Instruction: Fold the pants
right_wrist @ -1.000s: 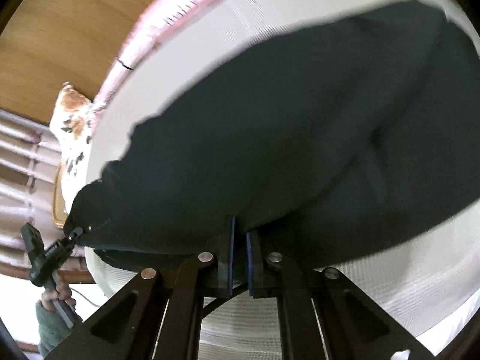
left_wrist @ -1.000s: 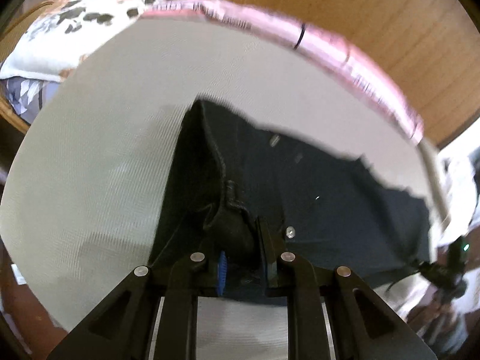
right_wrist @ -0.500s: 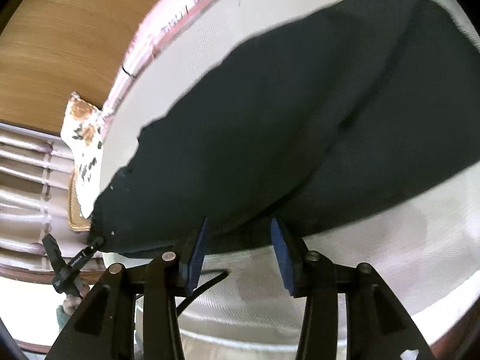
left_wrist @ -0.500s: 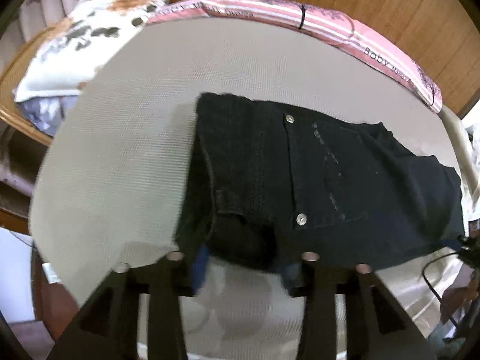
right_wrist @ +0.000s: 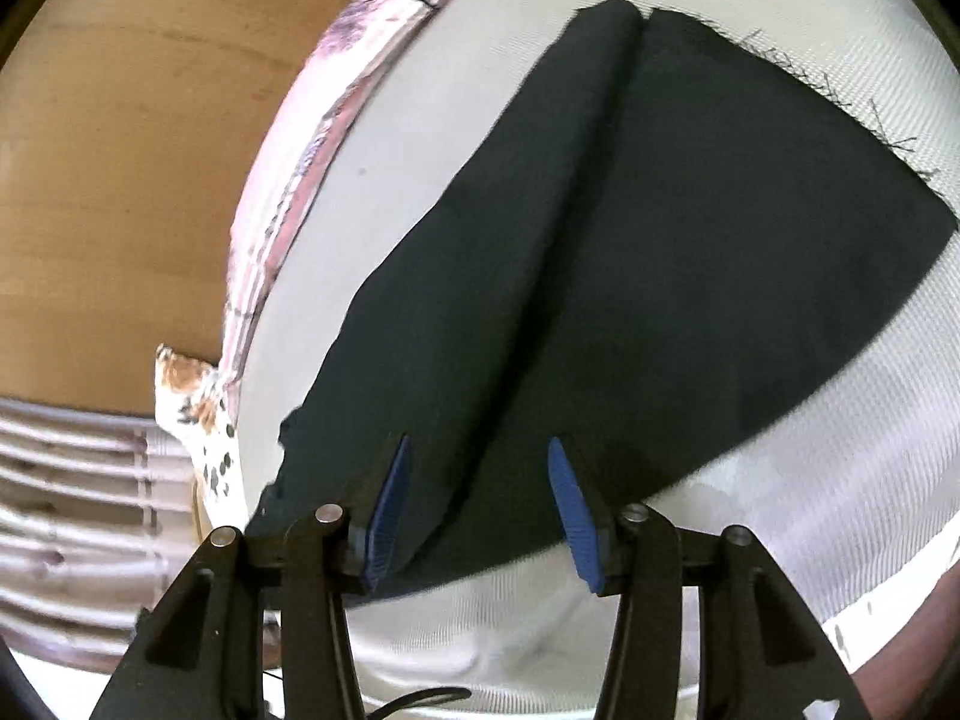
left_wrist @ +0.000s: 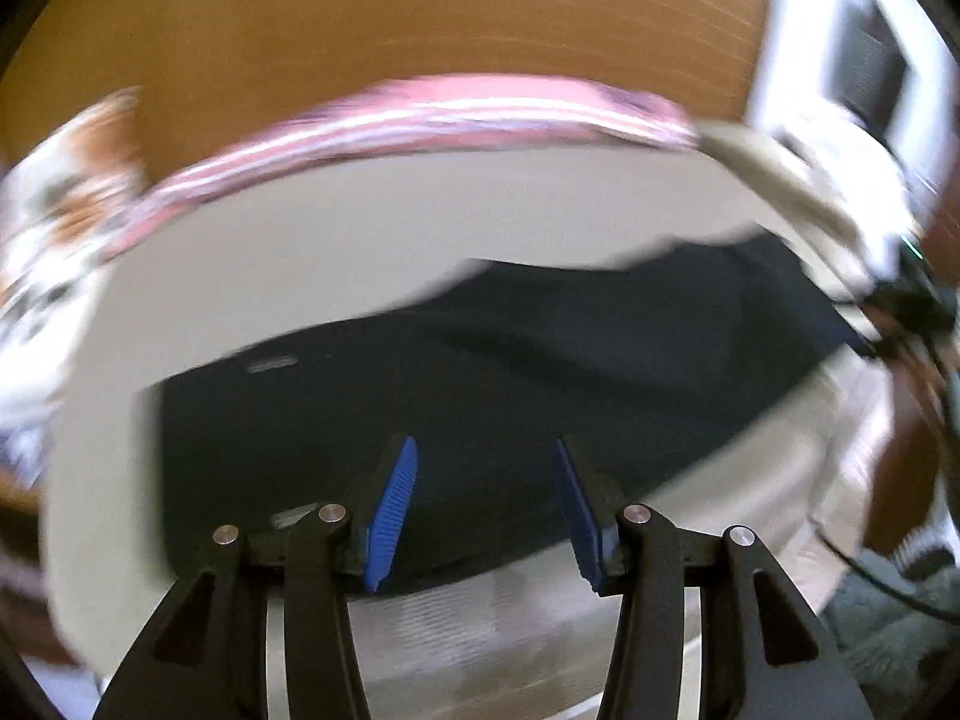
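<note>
- Both sets of jaws stand wide open and hold nothing.
- On the left gripper [left_wrist: 485,507], the blue pads [left_wrist: 389,525] show on the inner sides of the black fingers, with a big gap between them.
- On the right gripper [right_wrist: 480,507], the blue pads [right_wrist: 570,516] sit far apart in the same way.
- Black pants [left_wrist: 480,384] lie flat on a pale cloth [left_wrist: 420,228] that covers the bed.
- In the left wrist view the pants stretch from the near left to the far right, and their near edge sits just past the fingertips. This view is blurry.
- In the right wrist view the pants [right_wrist: 660,252] spread from near the fingertips out to the far right. A long crease runs up the middle of them.
- Loose black threads [right_wrist: 834,87] stick out from the far right edge of the pants.
- A pink striped blanket [left_wrist: 456,114] runs along the far edge of the pale cloth.
- A flowery pillow [left_wrist: 54,198] sits at the far left, just past the end of the blanket.
- A brown wooden wall [left_wrist: 420,18] stands behind the bed.
</note>
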Demonstrator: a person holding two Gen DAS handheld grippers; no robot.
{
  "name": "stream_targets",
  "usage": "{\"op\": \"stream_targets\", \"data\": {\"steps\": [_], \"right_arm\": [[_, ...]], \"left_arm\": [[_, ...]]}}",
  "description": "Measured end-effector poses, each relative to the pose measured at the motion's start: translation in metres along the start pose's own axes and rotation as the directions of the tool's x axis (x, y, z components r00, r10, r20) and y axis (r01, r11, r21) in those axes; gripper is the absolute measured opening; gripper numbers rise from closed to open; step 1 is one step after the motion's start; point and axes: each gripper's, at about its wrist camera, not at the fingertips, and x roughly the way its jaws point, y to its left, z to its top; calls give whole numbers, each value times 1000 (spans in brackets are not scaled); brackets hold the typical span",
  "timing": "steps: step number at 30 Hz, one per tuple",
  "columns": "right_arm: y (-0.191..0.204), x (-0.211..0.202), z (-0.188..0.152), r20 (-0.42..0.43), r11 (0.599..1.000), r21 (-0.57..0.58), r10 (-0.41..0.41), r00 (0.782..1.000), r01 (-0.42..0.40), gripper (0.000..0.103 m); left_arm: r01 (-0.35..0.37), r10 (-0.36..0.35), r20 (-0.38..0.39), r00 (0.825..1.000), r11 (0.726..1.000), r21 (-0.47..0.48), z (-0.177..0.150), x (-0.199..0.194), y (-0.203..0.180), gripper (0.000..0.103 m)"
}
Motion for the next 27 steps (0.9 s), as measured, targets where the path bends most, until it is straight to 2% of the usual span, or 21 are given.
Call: {"op": "stream_targets", "data": {"steps": [2,4,8,13,15,20,21,23,24,25,27], "right_arm": [[-3,5,14,1,1000,-2,-3,1000,3,46],[-3,9,23,6,1000,-4,-6,1000,6,46],[-7,17,43,17,1000,-9,-17,1000,17,46],[-18,27,71,19,1000,1,-31,999,31,46],[-23,31,79,20,999,11,-31,999,31,46],[-34,39,99,42,998,53,-24,999,22,46],[-36,40,104,46,998,62,-24,999,21,46],[-37,43,111,61,997,70,-20,998,16,45],[-37,44,115,74,997,72,-15,997,9,44],[-36,44,118,84,997,71,-17,996,11,39],[-30,45,123,86,998,58,-29,996,24,13]], "left_arm": [[82,-79,-32,996,991,105,8,27,-42,49],[143,-133,-63,989,970,198,17,50,-81,49],[248,-224,-116,968,929,276,33,84,-135,49],[277,-232,-169,958,900,336,43,118,-180,49],[291,-237,-195,952,898,331,44,131,-188,49],[270,-198,-231,953,898,347,35,157,-204,48],[262,-192,-221,956,897,355,34,159,-206,47],[253,-188,-205,960,897,361,35,159,-203,35],[242,-178,-200,963,900,363,36,159,-201,24],[245,-183,-198,963,903,354,35,159,-198,19],[255,-197,-200,960,909,329,38,159,-192,14]]}}
